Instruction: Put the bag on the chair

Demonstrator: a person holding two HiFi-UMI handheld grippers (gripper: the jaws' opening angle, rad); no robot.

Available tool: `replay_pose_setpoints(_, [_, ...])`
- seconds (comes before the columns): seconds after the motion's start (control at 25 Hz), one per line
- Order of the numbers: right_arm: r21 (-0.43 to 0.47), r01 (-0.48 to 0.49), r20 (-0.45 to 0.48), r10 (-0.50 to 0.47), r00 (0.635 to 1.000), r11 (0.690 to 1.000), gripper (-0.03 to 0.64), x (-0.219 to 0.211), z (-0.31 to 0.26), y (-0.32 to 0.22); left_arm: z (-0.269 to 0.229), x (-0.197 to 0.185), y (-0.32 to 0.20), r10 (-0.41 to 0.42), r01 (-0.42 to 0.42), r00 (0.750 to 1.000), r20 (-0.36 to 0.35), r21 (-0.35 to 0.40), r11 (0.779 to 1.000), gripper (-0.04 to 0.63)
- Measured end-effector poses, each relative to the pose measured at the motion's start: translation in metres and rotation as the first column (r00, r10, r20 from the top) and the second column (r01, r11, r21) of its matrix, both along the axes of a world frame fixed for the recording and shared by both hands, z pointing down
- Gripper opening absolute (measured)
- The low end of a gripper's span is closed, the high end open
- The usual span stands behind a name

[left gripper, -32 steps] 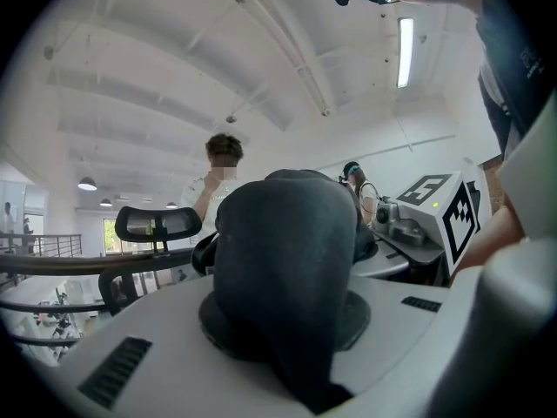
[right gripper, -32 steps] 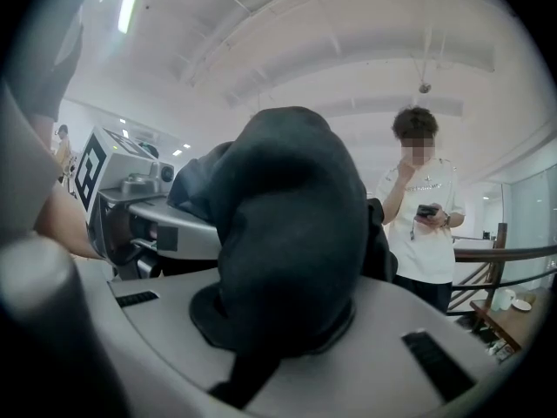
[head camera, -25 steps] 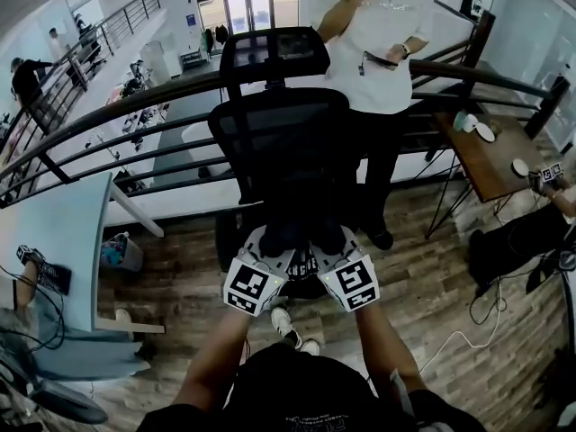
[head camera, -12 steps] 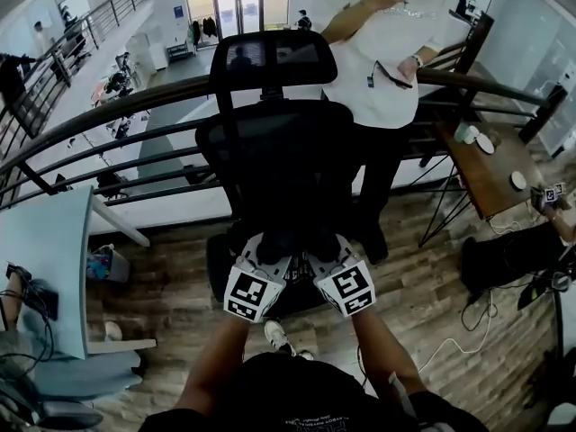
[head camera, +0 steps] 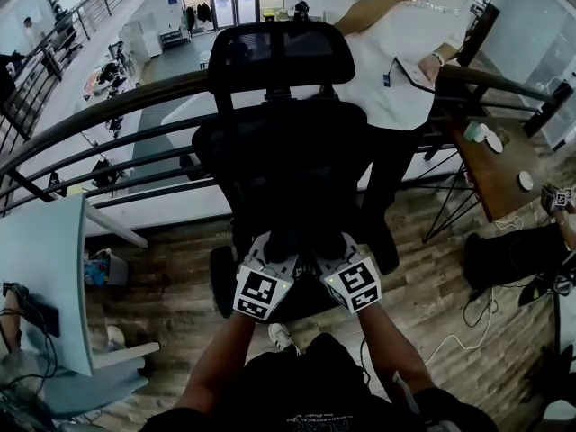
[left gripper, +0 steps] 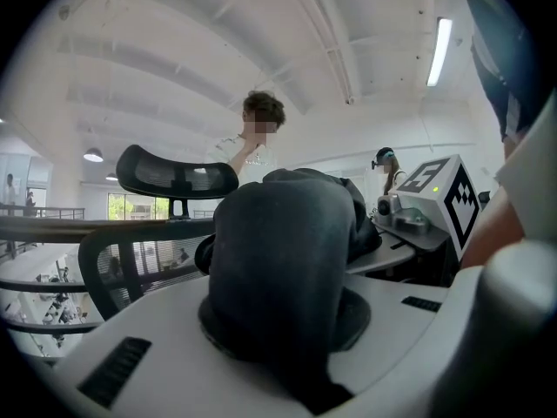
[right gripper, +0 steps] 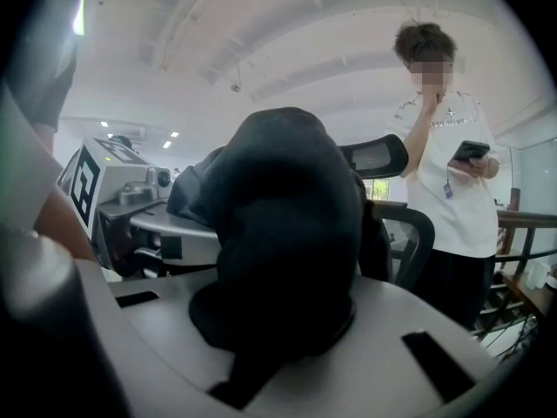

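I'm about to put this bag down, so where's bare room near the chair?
What shows of the chair seat looks bare. Wood floor lies open between that seat and the light blue table. Behind the backrest it is crowded: a railing and a standing person; cables trail on the floor at right.

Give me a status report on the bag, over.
Left gripper, right gripper: jaws shut on bag. Held over chair seat, contact unclear, not released. Person behind backrest, clear of seat.
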State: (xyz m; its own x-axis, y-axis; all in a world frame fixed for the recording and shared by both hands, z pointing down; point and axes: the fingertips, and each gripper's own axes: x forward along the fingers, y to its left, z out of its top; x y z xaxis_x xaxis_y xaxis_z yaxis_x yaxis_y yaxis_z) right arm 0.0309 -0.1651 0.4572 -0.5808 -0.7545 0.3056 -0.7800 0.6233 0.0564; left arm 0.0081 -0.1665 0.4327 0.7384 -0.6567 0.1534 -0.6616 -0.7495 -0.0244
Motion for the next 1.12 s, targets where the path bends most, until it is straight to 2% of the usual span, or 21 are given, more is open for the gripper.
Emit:
replay_pose_setpoints(0.52, [-0.108, 0.063, -0.015, -0.065, 0.998, 0.992, 0.035, 0.002, 0.071, -0.070, 0.077, 0.005, -0.072, -0.021, 0.025, 0.999, 0.031, -0.122, 0.992, 0.054])
replay_pose_setpoints(0.88, [-0.179, 0.132, -0.029, -0.139, 0.990, 0.975, 0.037, 0.009, 0.139, -0.109, 0.148, 0.011, -0.111, -0.064, 0.073, 0.997, 0.048, -0.215, 0.974, 0.054])
replay_pose_setpoints(1.12, [-0.212, 0.190, -0.046, -0.204, 0.978, 0.959, 0.037, 0.006, 0.187, -0.128, 0.199, 0.008, -0.132, -0.069, 0.091, 0.993, 0.090, -0.260, 0.961, 0.052])
